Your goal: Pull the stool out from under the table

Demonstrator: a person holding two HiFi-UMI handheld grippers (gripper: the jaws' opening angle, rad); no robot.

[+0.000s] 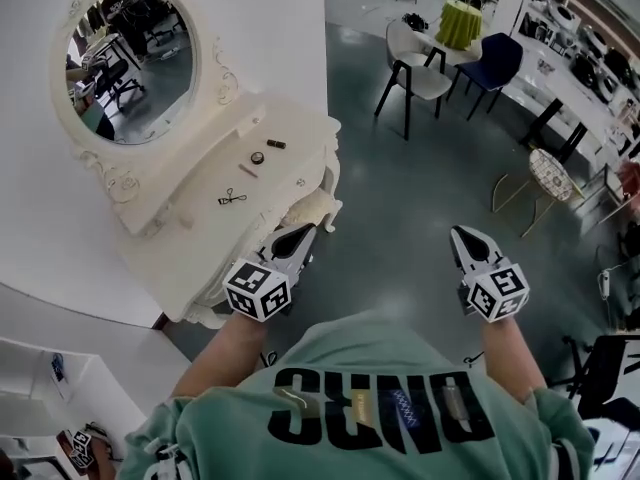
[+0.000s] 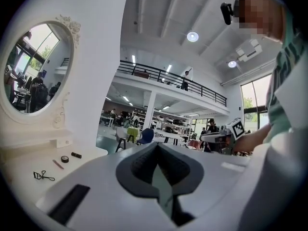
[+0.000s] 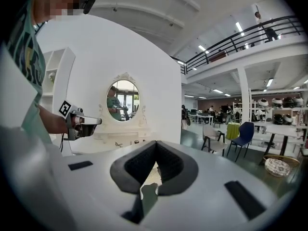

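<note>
Left gripper is fully closed with nothing in it, held level right by the near end of the worktop. Right gripper is the same deal, closed and empty, out over the floor well apart from the worktop. The stool looks to be the cream carved piece tucked under the worktop's end, just ahead of the left gripper. A curler lies on top, below the mirror.
</note>
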